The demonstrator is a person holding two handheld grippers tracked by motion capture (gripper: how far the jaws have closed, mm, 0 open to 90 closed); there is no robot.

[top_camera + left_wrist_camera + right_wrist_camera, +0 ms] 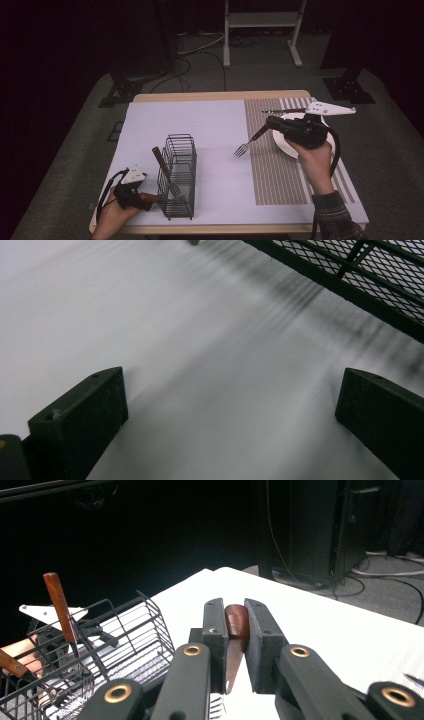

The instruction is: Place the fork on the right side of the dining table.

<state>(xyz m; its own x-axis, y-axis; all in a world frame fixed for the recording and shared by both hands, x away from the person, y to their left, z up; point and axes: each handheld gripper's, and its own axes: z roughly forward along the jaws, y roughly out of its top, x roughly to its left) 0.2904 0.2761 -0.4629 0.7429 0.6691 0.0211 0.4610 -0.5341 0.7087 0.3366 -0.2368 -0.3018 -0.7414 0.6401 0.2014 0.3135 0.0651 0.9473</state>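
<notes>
Right now my right tongs (270,122) are clamped on the brown handle of a fork (248,141), which I hold above the white sheet covering the table (215,125), tines pointing down and toward the wire basket (177,175). In the right gripper view the handle (236,622) sits pinched between the two black pads. My left tongs (150,199) rest low on the sheet just beside the basket's near end, jaws standing wide apart with nothing between them. Inside the basket another brown-handled utensil (162,167) leans tilted. A white plate (290,145) lies on the striped mat (275,170) under my right hand (312,155).
</notes>
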